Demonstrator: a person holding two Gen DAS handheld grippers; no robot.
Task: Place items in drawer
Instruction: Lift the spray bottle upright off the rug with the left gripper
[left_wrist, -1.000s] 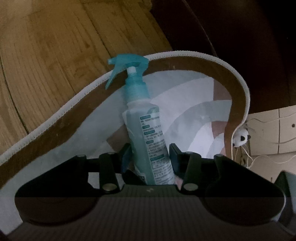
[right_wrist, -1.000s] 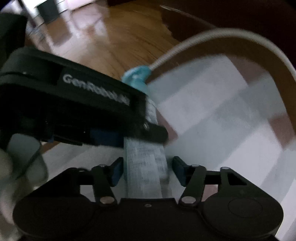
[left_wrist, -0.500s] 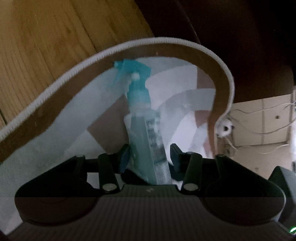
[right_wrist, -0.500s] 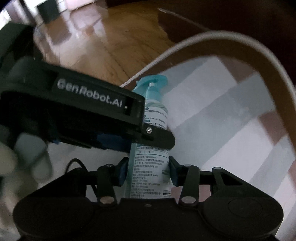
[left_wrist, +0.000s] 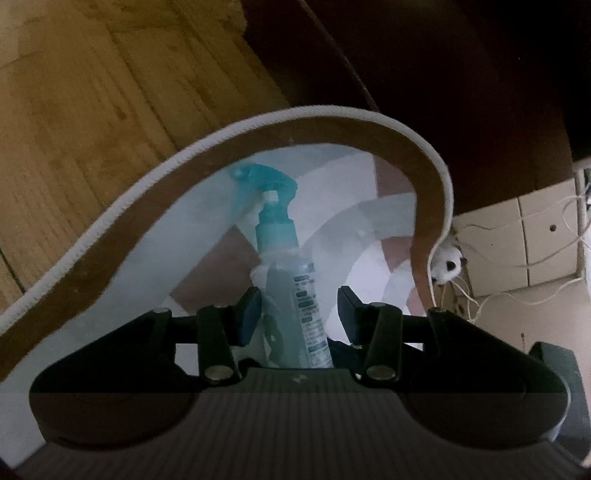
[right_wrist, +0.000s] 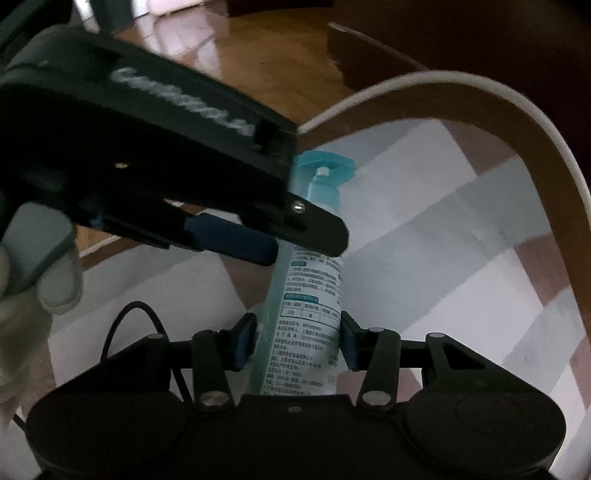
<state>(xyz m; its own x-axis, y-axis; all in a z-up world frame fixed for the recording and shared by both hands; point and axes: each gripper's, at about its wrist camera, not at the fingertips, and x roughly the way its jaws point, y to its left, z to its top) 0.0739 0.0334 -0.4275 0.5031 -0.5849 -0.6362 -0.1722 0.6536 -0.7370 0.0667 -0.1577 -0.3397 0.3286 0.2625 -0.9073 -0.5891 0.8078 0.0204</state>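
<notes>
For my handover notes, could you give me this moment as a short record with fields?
item: spray bottle, nozzle end pointing away
left tool: shut on the bottle's upper body, jaws just closed further
right tool: shut on the bottle's lower body, jaws just eased open slightly
behind the bottle: patterned rug
beyond rug: wood floor
drawer: not in view

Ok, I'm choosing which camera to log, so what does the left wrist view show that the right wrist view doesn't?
Left wrist only: a small panda toy and white cables by pale tiles beyond the rug. Right wrist only: the left gripper seen from outside, clamped across the spray bottle, and the hand holding it. Both: the teal spray bottle, the brown-bordered rug and the wooden floor.
</notes>
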